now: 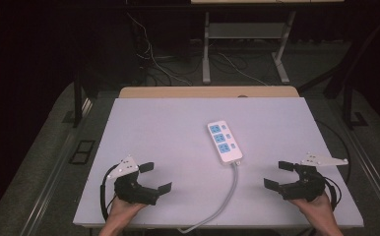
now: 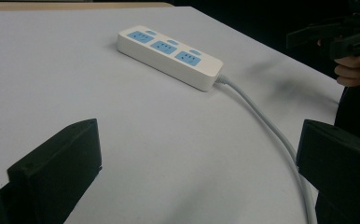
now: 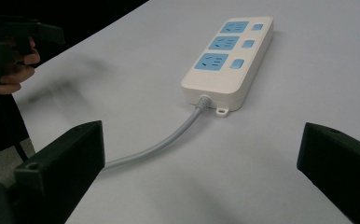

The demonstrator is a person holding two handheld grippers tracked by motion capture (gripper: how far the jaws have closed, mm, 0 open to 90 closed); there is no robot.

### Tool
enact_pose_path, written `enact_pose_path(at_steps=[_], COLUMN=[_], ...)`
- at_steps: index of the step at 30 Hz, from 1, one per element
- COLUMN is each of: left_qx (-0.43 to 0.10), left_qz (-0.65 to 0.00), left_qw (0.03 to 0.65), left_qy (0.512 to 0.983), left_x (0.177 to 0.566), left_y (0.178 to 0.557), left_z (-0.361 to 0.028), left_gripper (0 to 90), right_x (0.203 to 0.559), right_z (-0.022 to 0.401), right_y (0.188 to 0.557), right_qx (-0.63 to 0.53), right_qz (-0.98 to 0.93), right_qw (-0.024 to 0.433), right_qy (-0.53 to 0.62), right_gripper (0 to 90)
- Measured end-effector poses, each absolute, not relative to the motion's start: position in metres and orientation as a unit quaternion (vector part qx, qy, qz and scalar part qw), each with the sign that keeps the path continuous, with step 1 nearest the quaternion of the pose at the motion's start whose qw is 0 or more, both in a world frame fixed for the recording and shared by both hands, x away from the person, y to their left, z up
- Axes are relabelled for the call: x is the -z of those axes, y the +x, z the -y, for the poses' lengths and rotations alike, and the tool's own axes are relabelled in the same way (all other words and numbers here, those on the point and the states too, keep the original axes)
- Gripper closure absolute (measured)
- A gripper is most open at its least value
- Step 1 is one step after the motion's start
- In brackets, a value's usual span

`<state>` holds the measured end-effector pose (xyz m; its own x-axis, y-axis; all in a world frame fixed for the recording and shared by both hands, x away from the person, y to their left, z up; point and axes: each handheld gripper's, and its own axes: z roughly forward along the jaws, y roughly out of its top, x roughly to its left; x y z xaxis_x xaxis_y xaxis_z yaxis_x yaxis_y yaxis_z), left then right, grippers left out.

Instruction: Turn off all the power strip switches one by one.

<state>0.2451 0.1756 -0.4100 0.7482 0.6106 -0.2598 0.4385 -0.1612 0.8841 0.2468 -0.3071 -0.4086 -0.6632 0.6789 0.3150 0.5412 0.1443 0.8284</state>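
A white power strip (image 1: 223,141) with three blue sockets lies near the middle of the white table top (image 1: 168,128); its grey cable (image 1: 227,196) curves toward the front edge. My left gripper (image 1: 154,177) hovers at the front left, jaws wide apart and empty. At the front right my right gripper (image 1: 279,174) is open too, holding nothing. The left gripper view looks at the strip (image 2: 169,56) and its cable (image 2: 266,123) beyond the two black jaws. In the right gripper view, the strip (image 3: 229,60) and cable (image 3: 169,140) lie ahead.
A wooden edge (image 1: 207,92) borders the table's far side. Beyond it stand metal table legs (image 1: 206,49) and loose wires on a dark floor. Bare white surface surrounds the strip on both sides.
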Motion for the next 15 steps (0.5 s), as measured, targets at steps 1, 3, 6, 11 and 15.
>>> enact_pose_path(at_steps=[1, 3, 6, 11, 15], left_qx=[-0.078, -0.078, -0.077, -0.079, -0.079], left_qz=[-0.345, -0.345, -0.344, -0.346, -0.345], left_qw=[0.547, 0.545, 0.543, 0.542, 0.541], left_qy=[0.759, 0.760, 0.762, 0.762, 0.763], left_x=[0.4101, 0.4105, 0.4109, 0.4112, 0.4113], left_y=[0.2454, 0.2457, 0.2466, 0.2478, 0.2481], left_z=[-0.1754, -0.1748, -0.1741, -0.1735, -0.1737], left_gripper=[0.0, 0.0, 0.0, 0.0, 0.0], right_x=[0.4087, 0.4087, 0.4092, 0.4104, 0.4106], right_z=[0.3071, 0.3070, 0.3069, 0.3071, 0.3085], right_y=[0.2468, 0.2468, 0.2468, 0.2472, 0.2470], right_qx=[-0.514, -0.513, -0.512, -0.504, -0.504], right_qz=[-0.754, -0.754, -0.755, -0.758, -0.757], right_qw=[0.067, 0.065, 0.064, 0.062, 0.061], right_qy=[0.405, 0.405, 0.406, 0.408, 0.411], right_gripper=[0.6, 0.6, 0.6, 0.6, 0.6])
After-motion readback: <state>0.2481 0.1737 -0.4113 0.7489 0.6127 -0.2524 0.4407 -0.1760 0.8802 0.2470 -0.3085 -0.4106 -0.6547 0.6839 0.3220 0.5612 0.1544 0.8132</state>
